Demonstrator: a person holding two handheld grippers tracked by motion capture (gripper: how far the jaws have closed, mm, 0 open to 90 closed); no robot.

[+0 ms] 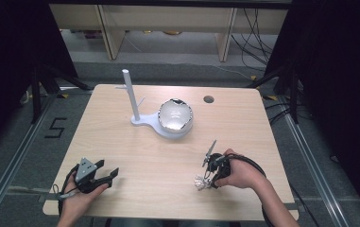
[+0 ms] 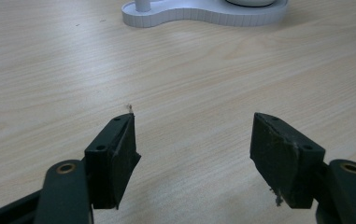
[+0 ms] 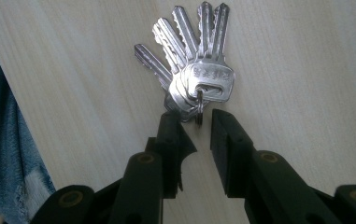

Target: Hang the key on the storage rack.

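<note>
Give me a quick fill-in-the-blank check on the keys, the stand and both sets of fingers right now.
1. The keys fan out from a single ____ that sits between the right gripper fingers.
2. The left gripper fingers stand wide apart with ____ between them.
3. On the white stand, the shiny bowl sits beside an upright ____.
4. In the high view, the keys lie near the table's ____ edge, by the right hand.

Missing words: ring; nothing; post; near

Black two-jawed left claw (image 1: 107, 170) with grey three-cornered plate, brass screws, trailing black cable.
</note>
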